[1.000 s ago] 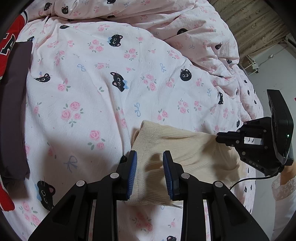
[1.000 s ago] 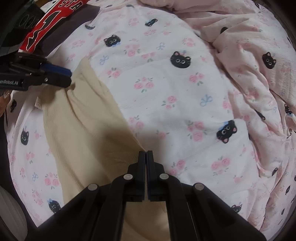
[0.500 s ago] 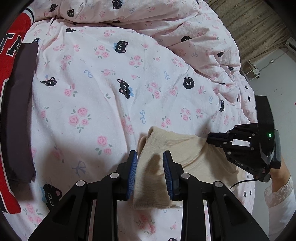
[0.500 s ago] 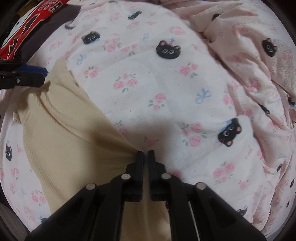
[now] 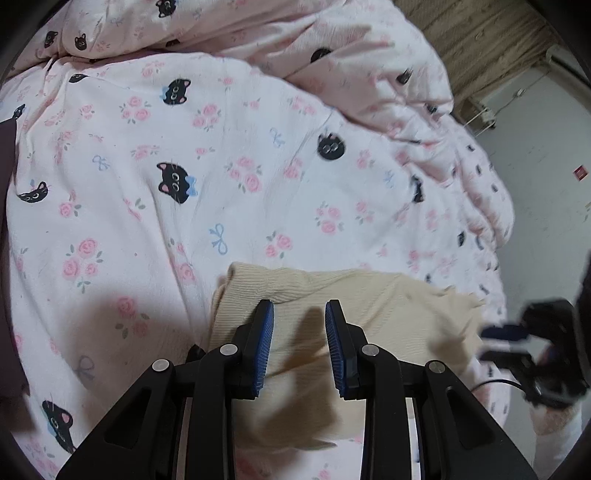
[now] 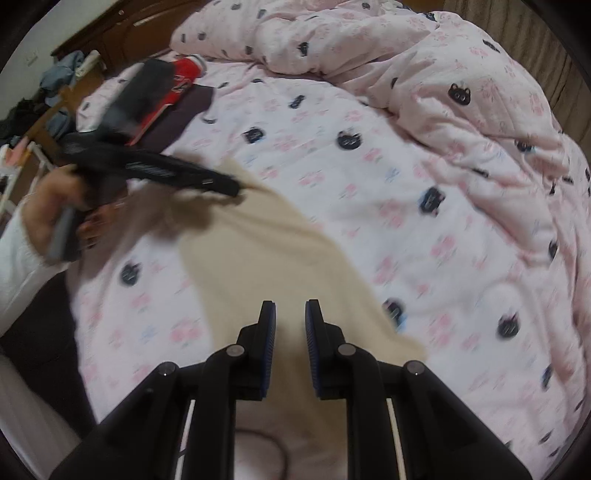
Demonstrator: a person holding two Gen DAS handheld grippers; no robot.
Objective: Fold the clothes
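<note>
A cream ribbed knit garment (image 5: 369, 317) lies folded on the pink cat-print bedcover (image 5: 184, 184). My left gripper (image 5: 299, 314) is open and empty, its blue pads (image 5: 266, 325) hovering just above the garment's near-left part. My right gripper (image 6: 290, 314) is open and empty above the garment's near end (image 6: 258, 266). In the left wrist view the right gripper (image 5: 517, 343) shows blurred at the right edge, off the cloth. In the right wrist view the left gripper (image 6: 225, 186) hangs over the garment's far corner.
A red jersey (image 6: 184, 74) and a dark garment (image 6: 177, 118) lie at the far left of the bed. A rumpled duvet (image 6: 461, 92) is heaped along the far and right side. A wooden cabinet (image 6: 110, 33) with clothes stands beyond the bed.
My right gripper has opened, let go of the cream garment and pulled back and up. The garment now lies flatter. My left gripper stays open over it.
</note>
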